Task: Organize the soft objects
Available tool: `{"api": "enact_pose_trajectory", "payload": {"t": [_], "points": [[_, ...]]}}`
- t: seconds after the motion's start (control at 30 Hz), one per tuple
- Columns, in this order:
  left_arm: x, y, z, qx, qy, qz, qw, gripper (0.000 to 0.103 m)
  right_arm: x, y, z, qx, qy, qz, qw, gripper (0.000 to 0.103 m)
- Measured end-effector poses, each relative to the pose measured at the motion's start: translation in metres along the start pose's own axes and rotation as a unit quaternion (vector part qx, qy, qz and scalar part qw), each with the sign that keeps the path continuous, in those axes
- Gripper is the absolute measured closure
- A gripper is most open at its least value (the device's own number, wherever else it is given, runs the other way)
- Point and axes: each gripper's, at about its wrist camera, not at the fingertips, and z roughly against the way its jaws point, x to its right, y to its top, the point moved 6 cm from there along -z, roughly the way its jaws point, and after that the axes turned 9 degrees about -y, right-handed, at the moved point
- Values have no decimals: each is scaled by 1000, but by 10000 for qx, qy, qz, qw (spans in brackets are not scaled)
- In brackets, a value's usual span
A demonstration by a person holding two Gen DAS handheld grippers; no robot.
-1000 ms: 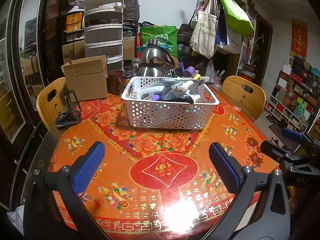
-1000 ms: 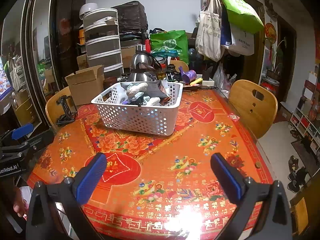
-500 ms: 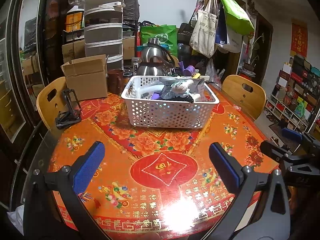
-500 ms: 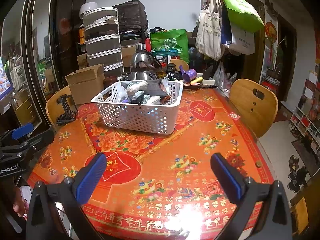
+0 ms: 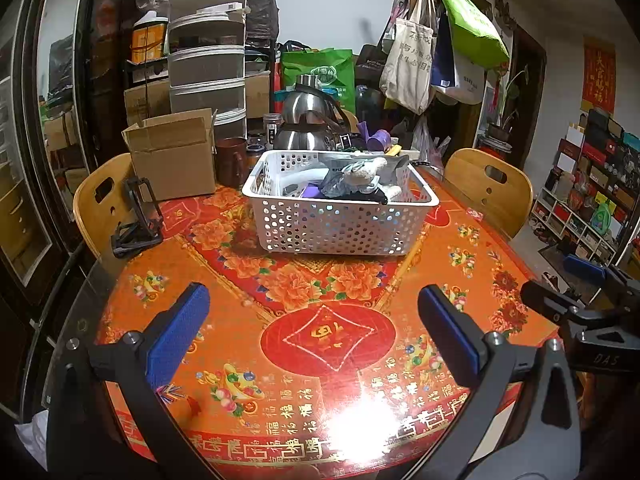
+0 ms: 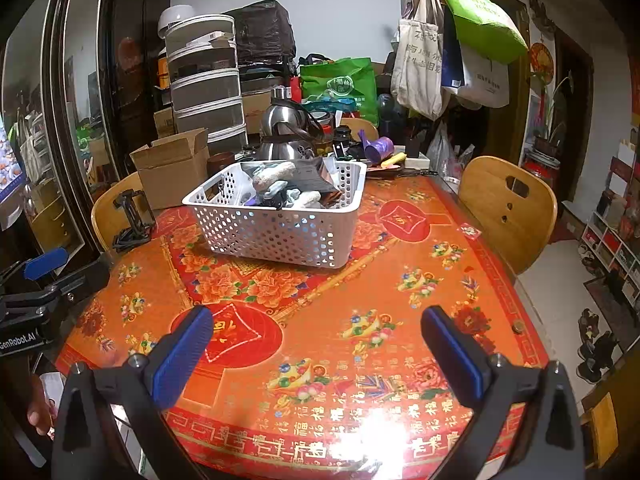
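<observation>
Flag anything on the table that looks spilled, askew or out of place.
Nothing is spilled. The white basket sits slightly skewed on the table, its soft items heaped untidily inside. Both tongs hover open, holding nothing.

Inside the white basket, only the tops of a heap of soft things showing above the rim; lower parts hidden behind the perforated wall, individual pieces too tangled to tell apart. Near edge of the counter washed out by a glare patch, print there unreadable. Kettle base hidden behind the basket. Right gripper cut off at the right edge in the left view, far finger mostly out of sight. Thumb alone visible at lower left.
</observation>
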Motion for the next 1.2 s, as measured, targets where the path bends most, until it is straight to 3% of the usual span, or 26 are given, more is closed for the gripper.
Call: {"api": "enact_pose_trajectory", "payload": {"t": [1.2], "points": [[7, -7, -6, -94, -74, -152, 9998, 0, 2, -5, -6, -78, -11, -44, 10000, 0]]}}
